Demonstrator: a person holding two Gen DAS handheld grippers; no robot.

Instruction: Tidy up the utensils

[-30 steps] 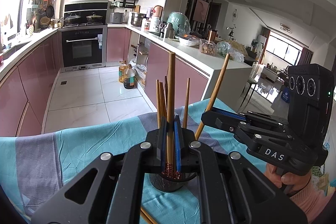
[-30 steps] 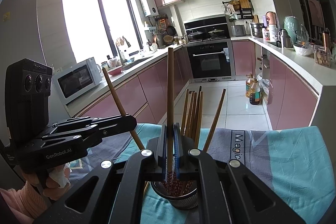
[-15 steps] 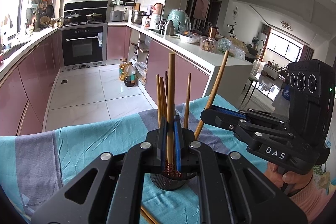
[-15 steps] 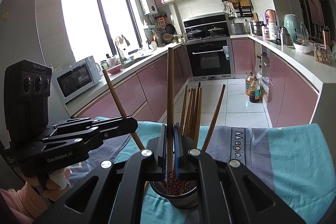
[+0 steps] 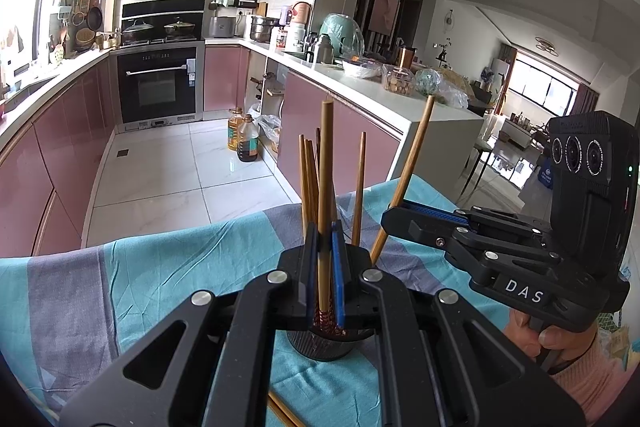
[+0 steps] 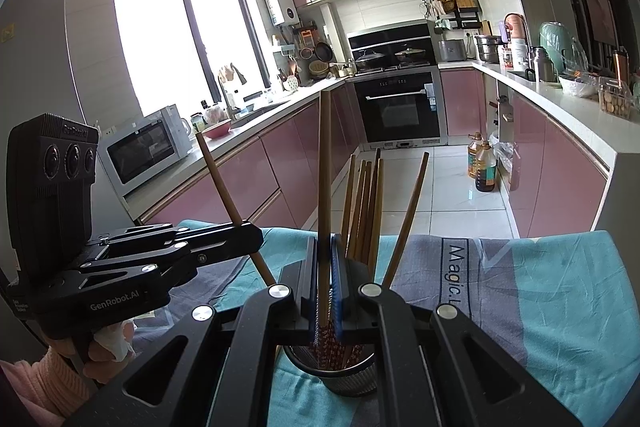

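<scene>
Left gripper (image 5: 325, 263): jaws drawn narrow around one upright chopstick (image 5: 326, 187), whose lower end reaches into the cup (image 5: 324, 345) just below the fingers. Right gripper (image 6: 325, 269): jaws likewise pinched on a single upright chopstick (image 6: 324, 187), its patterned lower end inside the same cup. In the left view, the right gripper enters from the right with its chopstick slanting down toward the cup's mouth; in the right view, the left gripper enters from the left, its chopstick slanting the same way.

Cup: dark, mesh-walled, upright on the cloth (image 5: 160, 267), directly beneath both grippers. Chopsticks in the cup (image 6: 366, 211): a cluster of brown sticks standing close together, with one leaning out to the right. One more chopstick on the cloth (image 5: 286, 413) lies partly hidden under the left gripper's frame.

Cloth: teal with grey bands, wrinkled, printed with lettering near its far edge. Beyond it: white tiled floor, pink cabinets (image 5: 60, 147), a black oven (image 6: 400, 107), a microwave (image 6: 144, 147) on the left counter, and oil bottles (image 5: 242, 143) standing on the floor.
</scene>
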